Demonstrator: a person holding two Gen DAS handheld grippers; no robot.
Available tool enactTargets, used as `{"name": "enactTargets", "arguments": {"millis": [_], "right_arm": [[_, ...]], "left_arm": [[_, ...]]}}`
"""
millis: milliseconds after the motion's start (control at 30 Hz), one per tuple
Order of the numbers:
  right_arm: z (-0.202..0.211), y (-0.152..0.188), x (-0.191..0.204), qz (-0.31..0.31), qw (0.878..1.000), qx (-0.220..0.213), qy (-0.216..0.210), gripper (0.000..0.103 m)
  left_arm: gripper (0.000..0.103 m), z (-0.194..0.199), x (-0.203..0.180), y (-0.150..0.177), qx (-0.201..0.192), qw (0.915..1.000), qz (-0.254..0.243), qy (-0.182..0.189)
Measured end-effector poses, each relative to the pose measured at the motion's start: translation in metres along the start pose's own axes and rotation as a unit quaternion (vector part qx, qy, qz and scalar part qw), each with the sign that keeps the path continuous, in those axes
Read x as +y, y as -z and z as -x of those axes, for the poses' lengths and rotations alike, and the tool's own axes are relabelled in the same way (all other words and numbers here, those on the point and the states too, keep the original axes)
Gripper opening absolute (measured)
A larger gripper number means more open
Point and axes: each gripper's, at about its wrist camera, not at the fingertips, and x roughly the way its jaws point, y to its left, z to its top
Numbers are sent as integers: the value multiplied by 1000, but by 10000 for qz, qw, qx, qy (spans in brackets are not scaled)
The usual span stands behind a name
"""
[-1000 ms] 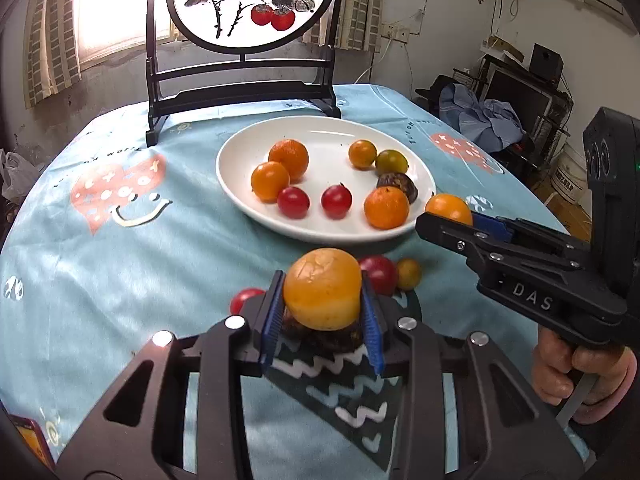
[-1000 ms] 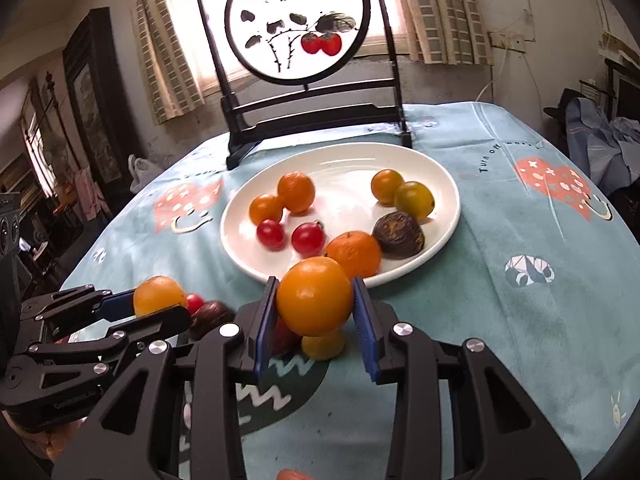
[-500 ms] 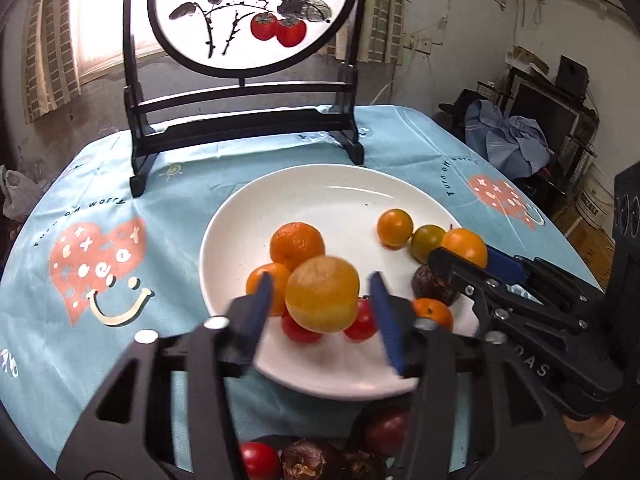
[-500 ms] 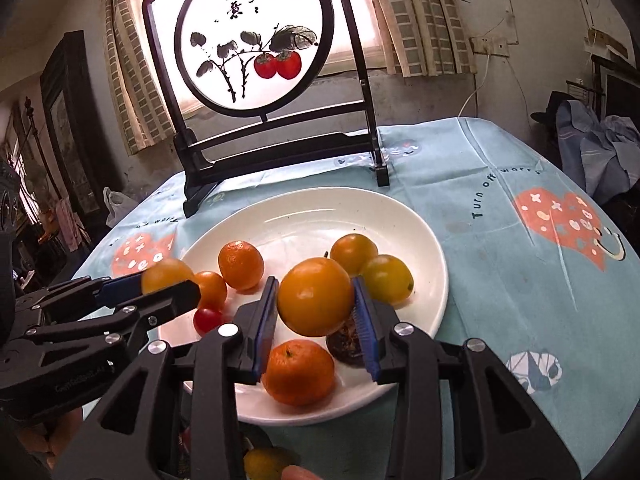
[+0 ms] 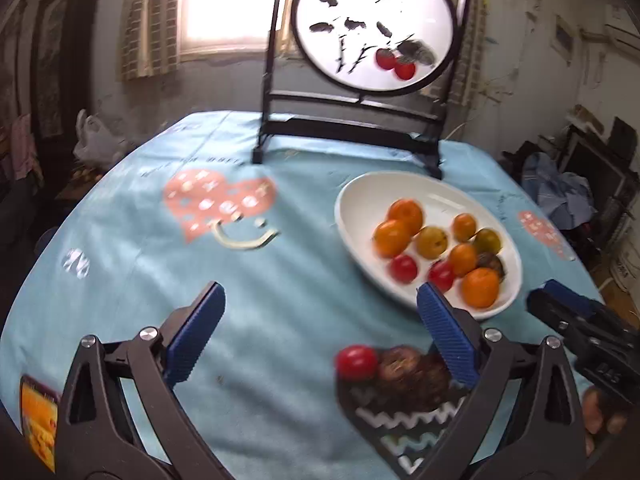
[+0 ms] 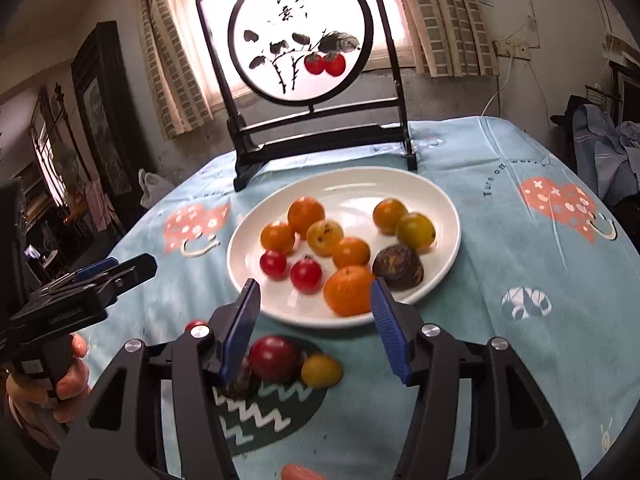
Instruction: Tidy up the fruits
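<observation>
- the left gripper stands with its jaws spread wide and nothing between them but bare blue tablecloth; they have just been opening, so by my reading a fruit was just let go.
- the right gripper has its jaws partly apart and has also just been opening; no pad presses on anything, though in the right wrist view the large orange at the plate's near edge shows in the gap.
- the white plate sits in the centre of the right wrist view, holding oranges, a spotted yellow fruit, two red tomatoes and a dark wrinkled fruit.
- fruit not yet sorted lies on the dark zigzag patch in the lower middle of that view: a red fruit, a small yellow fruit touching it, and a dark one partly hidden behind the left-hand finger.
- risk: the loose fruits are round and touching, so a finger nudging one could roll the others off toward the table edge.
- risk: the plate is crowded near its rim; dropping another fruit there could knock the large orange over the edge.
- risk: both grippers work close together at the bottom of the frames, so reaching for the same pile could make them collide.
- the left wrist view is blurred, so exact spacing there is uncertain.
</observation>
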Motion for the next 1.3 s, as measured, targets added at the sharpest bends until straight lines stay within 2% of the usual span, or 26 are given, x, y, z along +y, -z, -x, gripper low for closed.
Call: {"name": "enactTargets", "arguments": {"millis": [67, 167, 400, 600, 767, 933, 1300], "right_arm": [[0, 17, 10, 182, 9995, 213, 153, 58], [-3, 31, 21, 350, 9975, 609, 40, 58], [2, 51, 62, 1186, 9845, 1182, -519, 58], [-7, 75, 79, 1592, 9708, 1744, -423, 58], [-4, 81, 85, 1745, 9668, 1821, -403, 58], [-4, 86, 80, 1640, 9647, 2014, -427, 58], [1, 92, 82, 1788, 9623, 2005, -427, 36]], "left_arm": [[98, -11, 7, 16, 310, 9981, -99, -523], [98, -16, 11, 21, 505, 9952, -330, -773], [98, -5, 9, 17, 346, 9961, -366, -726], [98, -2, 7, 15, 375, 9966, -368, -632], [98, -2, 9, 14, 467, 9969, -302, -548], [98, -1, 6, 14, 433, 9965, -408, -593], [98, -3, 11, 13, 497, 9964, -301, -613]]}}
